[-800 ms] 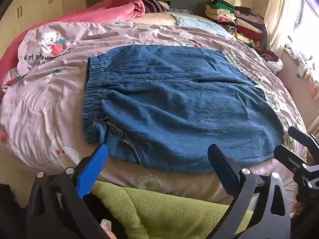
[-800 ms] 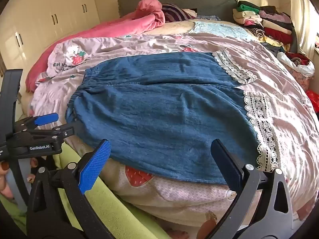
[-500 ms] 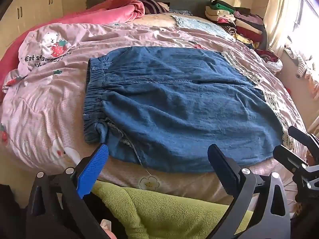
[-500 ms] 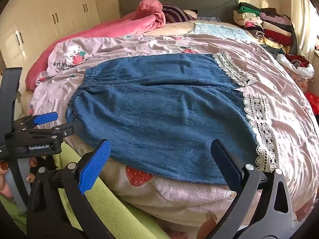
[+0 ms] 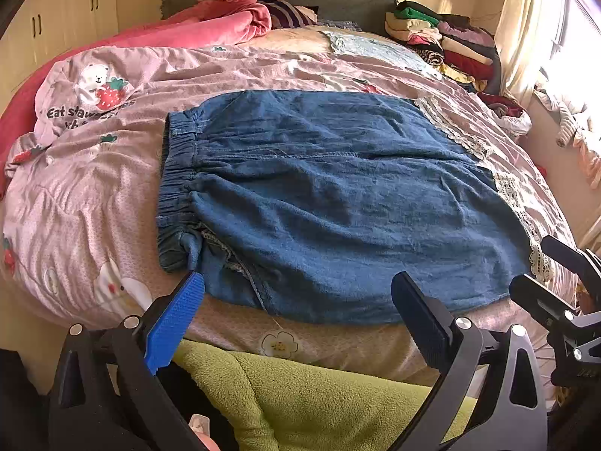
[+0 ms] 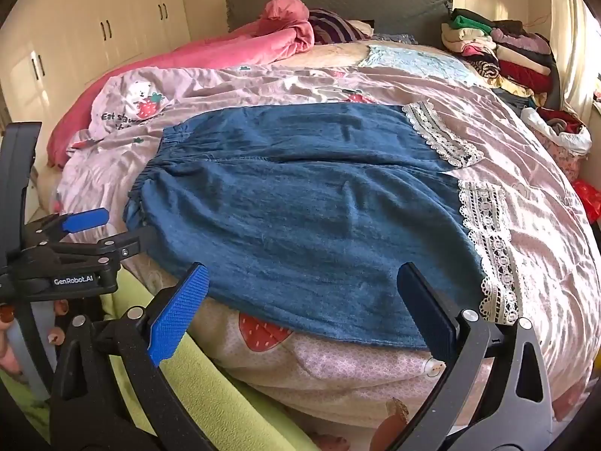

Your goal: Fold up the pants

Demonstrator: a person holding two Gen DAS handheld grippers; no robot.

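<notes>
1. The pants (image 5: 330,203) lie flat on the pink quilt (image 5: 94,195), as before.
2. Left gripper (image 5: 296,308) and right gripper (image 6: 304,300) stay wide open, holding nothing.
3. Almost nothing changed; folding seems not started.

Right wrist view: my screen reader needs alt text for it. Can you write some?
Blue denim pants with white lace hems lie flat on a pink strawberry-print quilt. The open right gripper hovers at their near edge, holding nothing; the left gripper is at the waistband end.
</notes>
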